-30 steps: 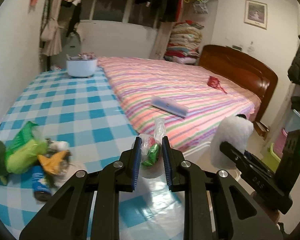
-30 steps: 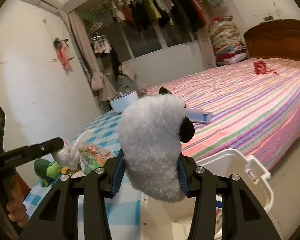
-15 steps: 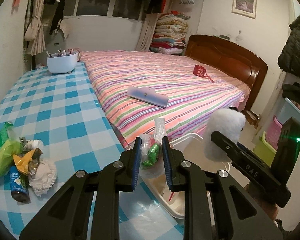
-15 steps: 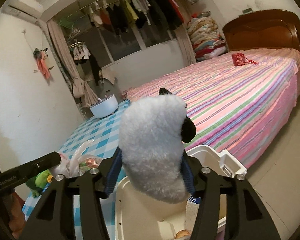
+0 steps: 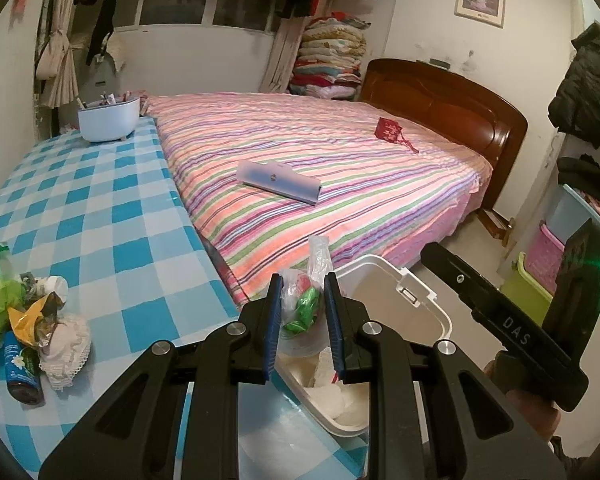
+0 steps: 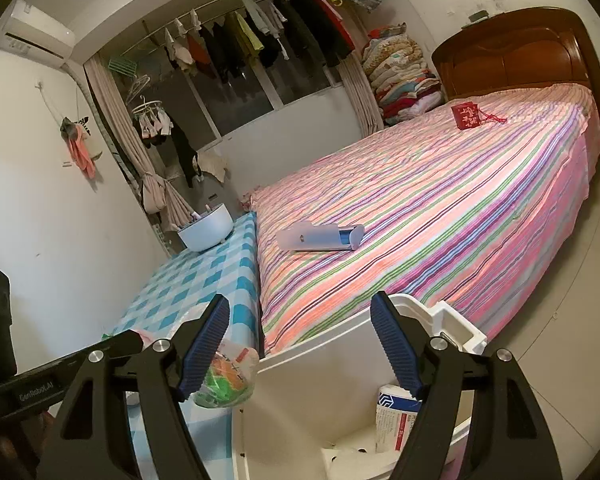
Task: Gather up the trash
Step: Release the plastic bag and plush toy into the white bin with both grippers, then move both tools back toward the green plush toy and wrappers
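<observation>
Two grippers are being held over the white plastic bin (image 6: 324, 380) beside the bed. The right gripper (image 6: 300, 344) is standing spread with nothing between its blue ribbed pads; its jaws have just been opening, and the fluffy white plush toy is no longer being held. The left gripper (image 5: 300, 312) is pinching a knotted clear plastic bag of red and green scraps (image 5: 302, 304) just above the bin's near rim. That bag is judged light, soft and crushable, its film slippery, so it is best gripped at the gathered neck rather than the bulging body. Farther left, on the blue-and-white checked tablecloth (image 5: 100, 208), a heap of remaining trash (image 5: 28, 320) is lying: green bag, yellow wrapper, dark bottle, lacy cloth. Beyond, a pale blue case (image 5: 280, 182) is resting on the striped bedspread (image 5: 340, 152).
</observation>
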`<action>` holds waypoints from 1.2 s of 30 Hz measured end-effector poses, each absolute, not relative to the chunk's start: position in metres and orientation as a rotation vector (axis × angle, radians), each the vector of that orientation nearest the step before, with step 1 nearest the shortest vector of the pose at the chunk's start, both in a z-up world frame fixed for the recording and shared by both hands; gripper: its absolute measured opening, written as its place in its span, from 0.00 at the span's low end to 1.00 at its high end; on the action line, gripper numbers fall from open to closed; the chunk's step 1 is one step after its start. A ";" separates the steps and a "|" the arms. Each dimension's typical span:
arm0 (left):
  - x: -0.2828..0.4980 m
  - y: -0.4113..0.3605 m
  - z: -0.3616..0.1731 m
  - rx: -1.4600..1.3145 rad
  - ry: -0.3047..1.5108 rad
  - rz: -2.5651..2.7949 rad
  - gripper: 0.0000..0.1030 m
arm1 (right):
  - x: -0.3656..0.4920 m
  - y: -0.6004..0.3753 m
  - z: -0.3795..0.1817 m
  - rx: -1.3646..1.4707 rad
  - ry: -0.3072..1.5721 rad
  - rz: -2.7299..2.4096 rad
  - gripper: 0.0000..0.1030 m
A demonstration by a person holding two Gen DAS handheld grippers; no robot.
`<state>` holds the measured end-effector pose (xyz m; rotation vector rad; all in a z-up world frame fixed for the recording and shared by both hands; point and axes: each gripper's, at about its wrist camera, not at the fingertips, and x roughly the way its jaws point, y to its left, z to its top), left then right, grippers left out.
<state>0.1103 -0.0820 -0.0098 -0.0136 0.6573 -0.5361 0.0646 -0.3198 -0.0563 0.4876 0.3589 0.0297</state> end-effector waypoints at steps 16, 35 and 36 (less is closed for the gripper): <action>0.101 -0.097 -0.005 0.006 0.597 -0.532 0.90 | 0.058 -0.328 -0.053 0.516 0.315 0.005 0.69; 0.118 -0.009 0.011 -0.131 0.577 -0.316 0.90 | 0.070 -0.296 -0.051 0.475 0.351 0.100 0.69; 0.119 -0.004 0.011 -0.134 0.577 -0.302 0.90 | 0.071 -0.293 -0.050 0.472 0.352 0.105 0.69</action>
